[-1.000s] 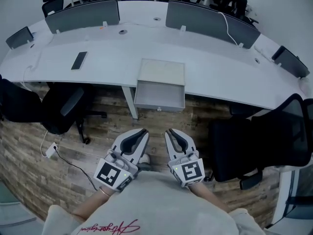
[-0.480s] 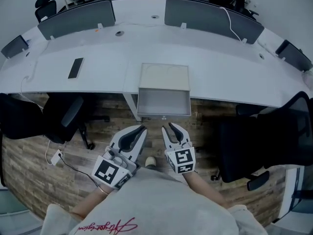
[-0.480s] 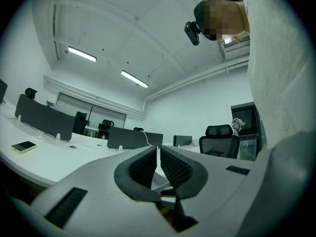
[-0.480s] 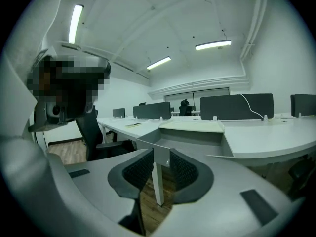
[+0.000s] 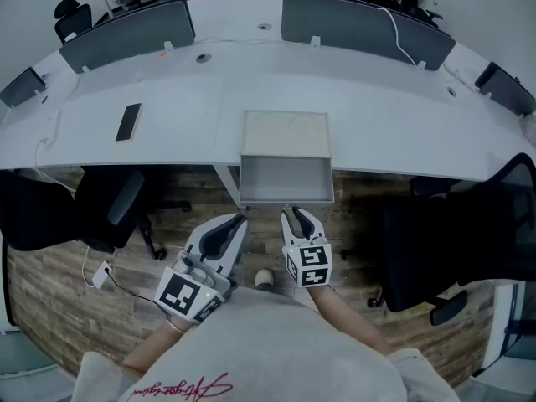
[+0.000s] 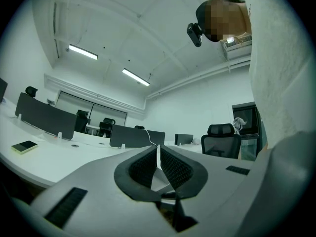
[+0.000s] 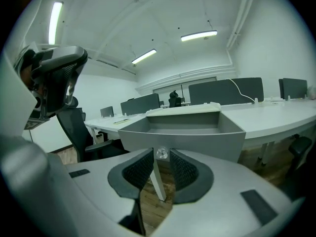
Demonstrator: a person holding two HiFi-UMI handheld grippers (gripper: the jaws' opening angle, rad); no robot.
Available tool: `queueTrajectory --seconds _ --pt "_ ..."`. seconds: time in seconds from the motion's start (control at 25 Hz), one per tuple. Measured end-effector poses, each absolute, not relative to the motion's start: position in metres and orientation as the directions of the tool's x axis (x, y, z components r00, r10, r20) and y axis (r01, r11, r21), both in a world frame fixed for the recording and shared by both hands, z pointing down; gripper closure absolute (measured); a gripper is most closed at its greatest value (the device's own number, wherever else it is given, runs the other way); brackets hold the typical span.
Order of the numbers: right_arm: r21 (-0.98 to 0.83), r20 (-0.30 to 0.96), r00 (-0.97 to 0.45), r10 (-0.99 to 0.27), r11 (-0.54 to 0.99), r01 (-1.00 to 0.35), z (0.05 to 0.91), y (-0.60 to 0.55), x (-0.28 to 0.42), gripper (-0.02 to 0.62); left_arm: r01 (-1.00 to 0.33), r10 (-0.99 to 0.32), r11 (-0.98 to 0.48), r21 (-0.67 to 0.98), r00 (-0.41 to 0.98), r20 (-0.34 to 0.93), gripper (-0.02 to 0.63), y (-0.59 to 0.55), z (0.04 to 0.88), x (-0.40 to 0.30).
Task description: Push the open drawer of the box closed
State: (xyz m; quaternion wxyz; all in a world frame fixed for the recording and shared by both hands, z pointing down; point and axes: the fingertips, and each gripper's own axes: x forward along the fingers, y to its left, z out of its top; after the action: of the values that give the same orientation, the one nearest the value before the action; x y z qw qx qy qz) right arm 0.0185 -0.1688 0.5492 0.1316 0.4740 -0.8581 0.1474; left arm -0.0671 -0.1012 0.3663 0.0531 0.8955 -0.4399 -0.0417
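One open drawer (image 5: 286,180) juts from box (image 5: 285,132) toward right tongs (image 5: 294,214).

No legible text, red script (image 5: 188,388) on shirt (image 5: 276,342) (unreadable)

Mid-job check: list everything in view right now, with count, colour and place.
Desk: one, white, curved, across the view.
Box: one, pale grey, desk's front edge, centre.
Drawer: one, grey, pulled open, looks empty.
Knob: one, shiny, drawer front.
Phone: one, dark, on desk left of box.
Divider panels: four, grey, desk's far side.
Office chairs: several, black, either side of drawer and beyond desk.
Power block: one, white, black cable, floor at left.
Left gripper: grey, jaws together, empty, below the drawer.
Right gripper: grey, jaws slightly apart, tips at the knob; contact unclear.
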Motion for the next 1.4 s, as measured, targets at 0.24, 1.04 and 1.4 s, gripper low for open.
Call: queueTrajectory --seconds 0.24,1.04,1.4 --pt "-0.158 0.391 -0.501 -0.772 0.480 -0.863 0.560 -0.173 0.016 0.508 -0.782 -0.790 -0.609 0.136 0.612 -0.018 0.569 -0.105 0.370 -0.070" --pt "-0.121 0.411 -0.468 -0.782 0.462 -0.879 0.557 -0.177 0.016 0.523 -0.770 -0.783 -0.619 0.153 0.621 -0.039 0.569 -0.121 0.368 -0.071" --pt "-0.132 0.415 -0.466 -0.782 0.455 -0.880 0.557 -0.176 0.017 0.523 -0.770 -0.783 -0.620 0.151 0.620 -0.054 0.569 -0.122 0.364 -0.072"
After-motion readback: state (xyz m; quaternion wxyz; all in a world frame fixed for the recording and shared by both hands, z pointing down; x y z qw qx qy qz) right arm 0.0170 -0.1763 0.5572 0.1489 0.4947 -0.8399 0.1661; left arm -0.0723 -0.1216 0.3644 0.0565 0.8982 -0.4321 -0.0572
